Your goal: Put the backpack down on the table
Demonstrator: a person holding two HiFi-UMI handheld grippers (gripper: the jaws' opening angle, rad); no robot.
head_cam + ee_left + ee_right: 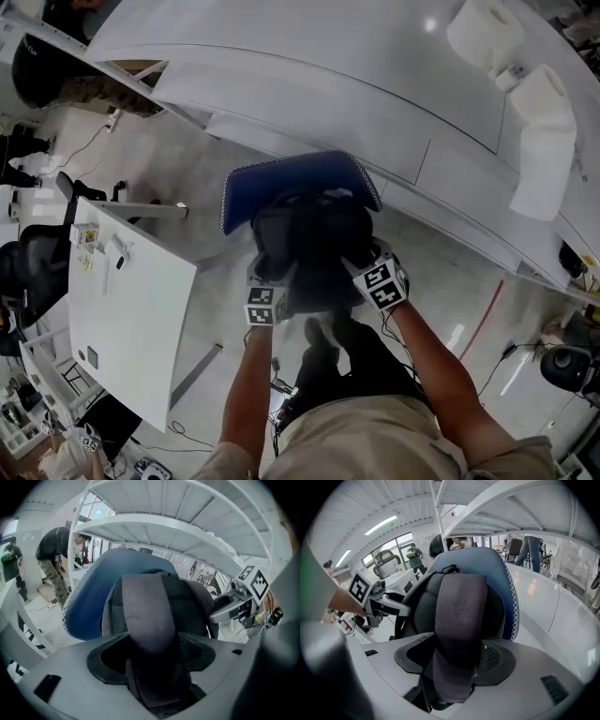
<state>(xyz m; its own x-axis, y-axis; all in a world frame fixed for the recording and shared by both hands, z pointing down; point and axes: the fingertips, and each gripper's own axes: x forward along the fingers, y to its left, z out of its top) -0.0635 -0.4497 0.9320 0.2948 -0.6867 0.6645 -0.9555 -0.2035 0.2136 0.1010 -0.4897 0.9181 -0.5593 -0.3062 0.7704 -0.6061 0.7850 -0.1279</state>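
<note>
A blue and black backpack (305, 234) hangs just in front of the near edge of the long curved white table (375, 84), above the floor. I cannot tell whether it rests on anything. My left gripper (269, 279) is at its lower left and my right gripper (367, 265) at its lower right, with the fingertips buried in the bag. In the left gripper view a grey shoulder strap (147, 620) runs through the left gripper (154, 667), with dark gaps on both sides. The other strap (459, 620) lies the same way in the right gripper (454, 667). Both jaws stand wide.
White paper rolls (483, 33) and a white folded bundle (544, 141) lie on the far right of the curved table. A small white table (131, 309) stands at my left, with an office chair (28, 262) beyond it. Cables lie on the floor by my feet. People (56, 564) stand in the background.
</note>
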